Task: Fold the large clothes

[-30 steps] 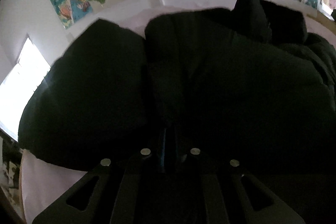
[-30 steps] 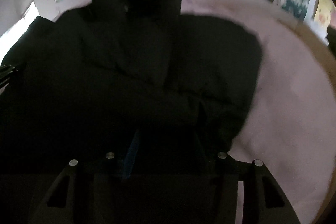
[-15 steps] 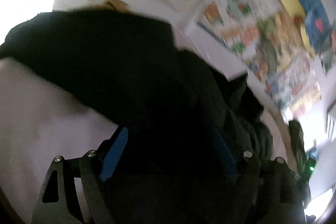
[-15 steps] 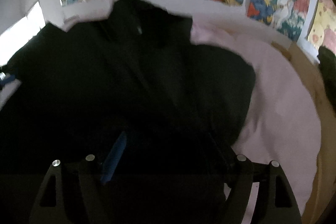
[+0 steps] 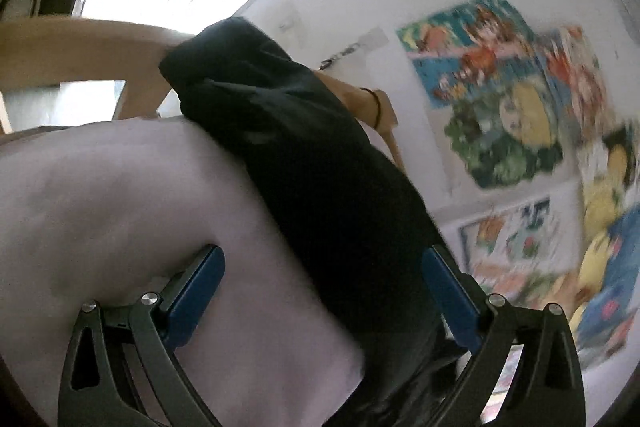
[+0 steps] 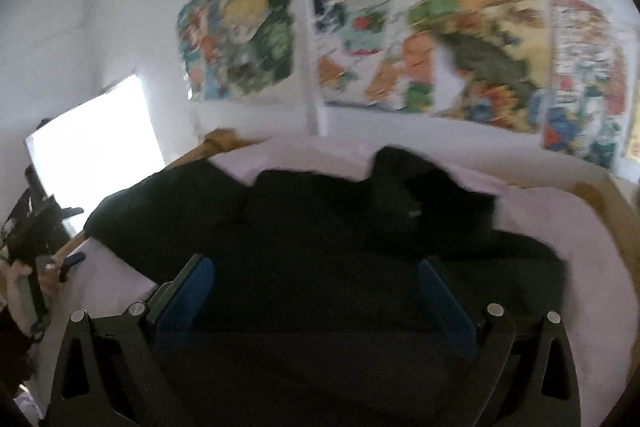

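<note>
A large black garment (image 6: 320, 251) lies spread on a bed with a pale pink sheet (image 6: 580, 239). In the left wrist view the garment (image 5: 320, 167) runs as a dark band from upper left to lower right. My left gripper (image 5: 324, 267) is open, its blue pads (image 5: 196, 291) wide apart over sheet and cloth, holding nothing. My right gripper (image 6: 316, 283) is open above the garment's near part, blue pads (image 6: 184, 295) spread, nothing between them. The left gripper also shows small at the left edge of the right wrist view (image 6: 60, 263).
Colourful cartoon posters (image 6: 400, 39) cover the white wall behind the bed. A wooden bed frame (image 5: 80, 43) curves along the far edge. A bright window (image 6: 92, 147) is at the left. A wooden frame edge (image 6: 612, 203) shows at the right.
Both grippers have opened and let go of the black garment. The left gripper has swung and tilted hard to the left; the right one has lifted and pitched up toward the wall.
</note>
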A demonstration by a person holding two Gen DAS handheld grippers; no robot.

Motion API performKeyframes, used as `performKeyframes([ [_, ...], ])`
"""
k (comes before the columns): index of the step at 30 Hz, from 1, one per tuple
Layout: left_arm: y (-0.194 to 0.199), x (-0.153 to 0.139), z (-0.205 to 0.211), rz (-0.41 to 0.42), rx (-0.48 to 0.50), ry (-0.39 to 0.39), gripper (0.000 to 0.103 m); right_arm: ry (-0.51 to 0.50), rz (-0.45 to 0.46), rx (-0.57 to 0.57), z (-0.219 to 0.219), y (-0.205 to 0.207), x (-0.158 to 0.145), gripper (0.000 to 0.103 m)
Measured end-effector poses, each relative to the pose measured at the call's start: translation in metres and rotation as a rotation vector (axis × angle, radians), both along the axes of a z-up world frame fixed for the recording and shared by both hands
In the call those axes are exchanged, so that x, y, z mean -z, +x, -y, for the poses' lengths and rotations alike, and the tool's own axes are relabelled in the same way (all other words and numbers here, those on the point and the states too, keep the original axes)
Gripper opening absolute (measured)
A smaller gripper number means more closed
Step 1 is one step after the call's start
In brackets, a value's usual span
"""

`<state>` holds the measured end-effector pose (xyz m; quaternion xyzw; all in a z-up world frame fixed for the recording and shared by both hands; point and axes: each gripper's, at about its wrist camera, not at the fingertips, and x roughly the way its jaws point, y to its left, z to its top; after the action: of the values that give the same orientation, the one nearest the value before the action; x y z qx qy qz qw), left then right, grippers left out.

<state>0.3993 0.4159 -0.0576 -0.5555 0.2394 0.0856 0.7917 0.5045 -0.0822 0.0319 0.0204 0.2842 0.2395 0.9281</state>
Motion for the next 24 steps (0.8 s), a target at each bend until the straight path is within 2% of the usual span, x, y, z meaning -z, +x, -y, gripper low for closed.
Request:
performKeyframes([
  [5, -0.005, 0.007, -0.024, 0.053, -0.029, -0.052, 0.097, -0.055, -0.048, -0.02, -0.063, 0.032, 0.042, 0.103],
  [7, -0.01, 0.012, -0.03, 0.038, -0.068, -0.074, 0.097, -0.117, -0.03, -0.013, -0.084, 0.041, 0.056, 0.103],
  [8, 0.004, 0.008, -0.025, 0.032, -0.082, -0.08, 0.096, -0.151, -0.012, -0.018, -0.095, 0.045, 0.064, 0.103],
  [11, 0.008, 0.007, -0.025, 0.014, -0.11, -0.065, 0.092, -0.24, 0.0, -0.045, -0.119, 0.056, 0.09, 0.102],
  [13, 0.016, 0.003, -0.023, 0.01, -0.109, -0.043, 0.076, -0.299, -0.016, -0.063, -0.129, 0.061, 0.111, 0.102],
  [15, 0.018, 0.003, -0.023, -0.001, -0.101, -0.029, 0.049, -0.314, -0.014, -0.069, -0.133, 0.064, 0.122, 0.103],
  [16, 0.02, 0.003, -0.023, -0.001, -0.096, -0.025, 0.044, -0.314, -0.02, -0.069, -0.133, 0.066, 0.127, 0.103],
  [18, 0.024, 0.002, -0.023, 0.012, -0.089, -0.013, 0.027, -0.313, -0.039, -0.077, -0.133, 0.072, 0.133, 0.103],
  [21, 0.023, -0.008, -0.018, 0.041, -0.095, 0.037, 0.012, -0.304, -0.043, -0.076, -0.13, 0.073, 0.141, 0.103],
  [24, 0.017, -0.032, -0.003, 0.081, -0.112, 0.135, 0.007, -0.3, -0.04, -0.079, -0.128, 0.074, 0.14, 0.103],
])
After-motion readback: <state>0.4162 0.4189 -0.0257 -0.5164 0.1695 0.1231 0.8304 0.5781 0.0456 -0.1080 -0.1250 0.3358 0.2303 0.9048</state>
